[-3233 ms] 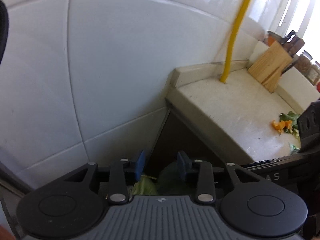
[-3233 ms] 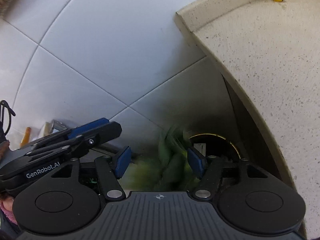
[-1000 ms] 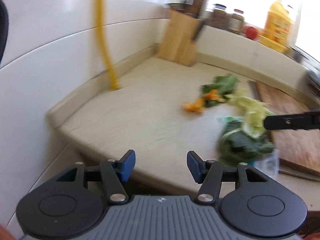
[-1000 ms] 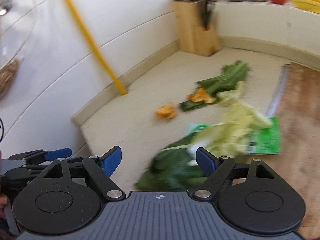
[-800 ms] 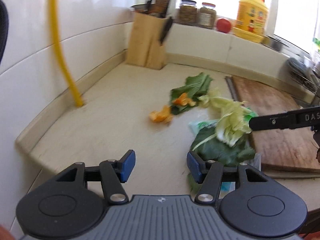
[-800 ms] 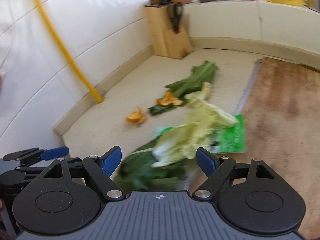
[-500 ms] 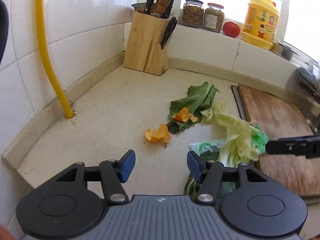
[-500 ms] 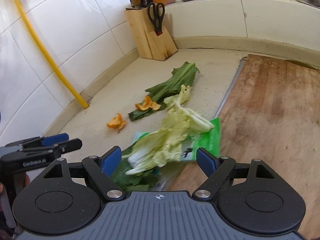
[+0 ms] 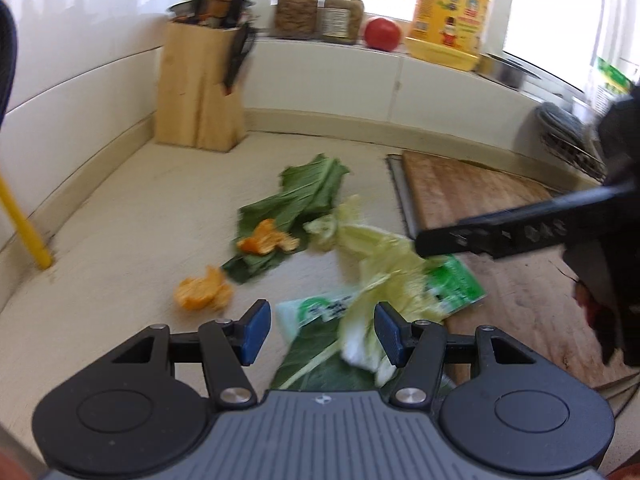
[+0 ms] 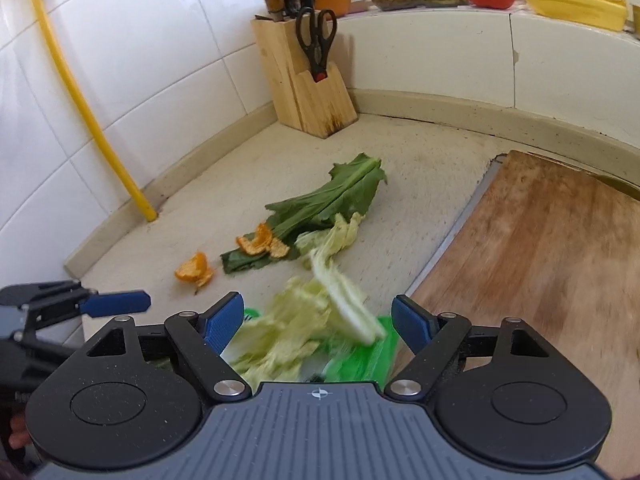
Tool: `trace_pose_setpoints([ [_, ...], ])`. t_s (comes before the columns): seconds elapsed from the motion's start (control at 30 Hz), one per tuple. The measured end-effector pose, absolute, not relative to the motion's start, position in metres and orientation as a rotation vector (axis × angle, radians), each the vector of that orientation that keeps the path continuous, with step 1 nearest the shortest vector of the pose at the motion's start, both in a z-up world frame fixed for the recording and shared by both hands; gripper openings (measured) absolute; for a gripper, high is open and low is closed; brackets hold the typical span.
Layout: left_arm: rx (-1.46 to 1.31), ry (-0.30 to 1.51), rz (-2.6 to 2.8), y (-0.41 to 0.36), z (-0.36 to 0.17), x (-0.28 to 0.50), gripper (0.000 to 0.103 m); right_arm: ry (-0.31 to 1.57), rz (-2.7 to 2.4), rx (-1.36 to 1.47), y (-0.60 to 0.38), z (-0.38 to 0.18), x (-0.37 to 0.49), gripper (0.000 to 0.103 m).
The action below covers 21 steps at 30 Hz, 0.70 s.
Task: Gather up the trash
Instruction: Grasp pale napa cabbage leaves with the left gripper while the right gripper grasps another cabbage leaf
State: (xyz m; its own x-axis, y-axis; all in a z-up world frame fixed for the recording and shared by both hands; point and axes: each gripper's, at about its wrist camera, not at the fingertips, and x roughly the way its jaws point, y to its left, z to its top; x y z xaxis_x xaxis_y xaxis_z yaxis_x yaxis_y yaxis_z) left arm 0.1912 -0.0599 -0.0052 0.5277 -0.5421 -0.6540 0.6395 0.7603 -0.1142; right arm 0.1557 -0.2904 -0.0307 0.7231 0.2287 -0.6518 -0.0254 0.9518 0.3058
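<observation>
Scraps lie on the beige counter: pale cabbage leaves point(image 9: 380, 264) point(image 10: 312, 320) over a green-and-white wrapper point(image 9: 452, 284) point(image 10: 360, 356), dark green leaves point(image 9: 304, 200) point(image 10: 332, 200), and two orange peel pieces point(image 9: 202, 290) point(image 10: 194, 268), point(image 9: 266, 240) point(image 10: 260, 244). My left gripper point(image 9: 320, 332) is open just above the near end of the cabbage and a dark leaf point(image 9: 320, 364). My right gripper point(image 10: 318, 324) is open over the cabbage and wrapper; it shows from the side in the left wrist view point(image 9: 520, 232).
A wooden cutting board point(image 9: 480, 208) point(image 10: 540, 248) lies right of the scraps. A knife block point(image 9: 200, 92) point(image 10: 308, 80) stands in the back corner, a yellow pipe point(image 10: 80, 92) by the tiled wall. Jars point(image 9: 316, 12), a tomato point(image 9: 382, 32) and a yellow bottle point(image 9: 450, 12) line the sill.
Both grippers came up from the bin beside the counter and swung over the counter, then closed in on the cabbage and wrapper. Both stayed open and empty.
</observation>
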Motion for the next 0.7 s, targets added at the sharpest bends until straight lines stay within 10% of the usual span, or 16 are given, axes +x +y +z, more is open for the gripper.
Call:
trace_pose_setpoints([
  [0.33, 0.283, 0.782, -0.816, -0.113, -0.022, 0.211, 0.054, 0.782, 0.258, 0.297, -0.301, -0.047, 0.206, 0.083],
  [0.53, 0.337, 0.809, -0.852, -0.125, -0.031, 0.212, 0.049, 0.884, 0.253, 0.303, -0.296, -0.073, 0.23, 0.056],
  [0.7, 0.349, 0.83, -0.879, -0.13, -0.033, 0.211, 0.021, 0.898, 0.274, 0.36, -0.302, -0.077, 0.233, 0.03],
])
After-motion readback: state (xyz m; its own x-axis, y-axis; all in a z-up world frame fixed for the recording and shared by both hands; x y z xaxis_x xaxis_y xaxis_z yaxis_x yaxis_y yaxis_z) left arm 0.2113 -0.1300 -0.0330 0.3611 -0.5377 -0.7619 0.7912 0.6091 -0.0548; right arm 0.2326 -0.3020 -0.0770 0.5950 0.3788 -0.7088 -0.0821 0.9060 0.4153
